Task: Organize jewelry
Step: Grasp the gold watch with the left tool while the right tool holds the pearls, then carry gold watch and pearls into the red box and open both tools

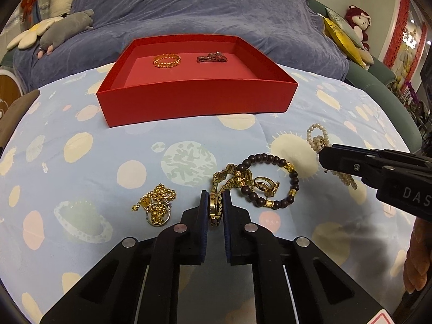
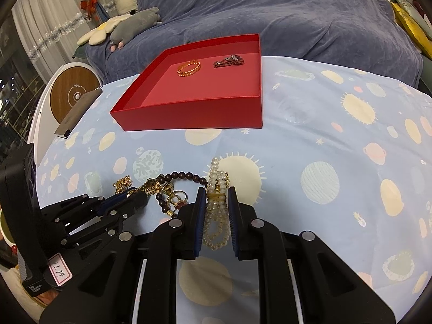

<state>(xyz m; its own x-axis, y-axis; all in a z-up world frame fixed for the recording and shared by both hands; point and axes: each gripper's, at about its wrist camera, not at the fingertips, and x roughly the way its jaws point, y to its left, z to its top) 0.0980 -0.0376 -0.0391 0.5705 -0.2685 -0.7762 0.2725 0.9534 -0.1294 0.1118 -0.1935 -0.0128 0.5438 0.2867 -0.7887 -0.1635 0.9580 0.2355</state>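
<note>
My left gripper (image 1: pixel 215 197) is shut on a gold link bracelet (image 1: pixel 225 179) lying on the planet-print cloth. It lies tangled with a dark bead bracelet (image 1: pixel 270 158) and gold rings (image 1: pixel 263 183). A gold bead chain (image 1: pixel 156 205) lies to the left. My right gripper (image 2: pixel 216 190) is shut on a coiled pearl bracelet (image 2: pixel 216 216), whose loops stick out past the fingertips. The red box (image 1: pixel 194 102) beyond holds a gold bangle (image 1: pixel 166 60) and a dark metal bracelet (image 1: pixel 212 57). From the right wrist view, the left gripper (image 2: pixel 135 194) sits at the lower left.
A sofa under a blue cover (image 1: pixel 202 8) runs behind the table, with plush toys (image 1: pixel 64 27) and yellow cushions (image 1: pixel 340 37) on it. A round wooden-faced item (image 2: pixel 73 94) and a flat grey object (image 2: pixel 78 110) sit at the table's left edge.
</note>
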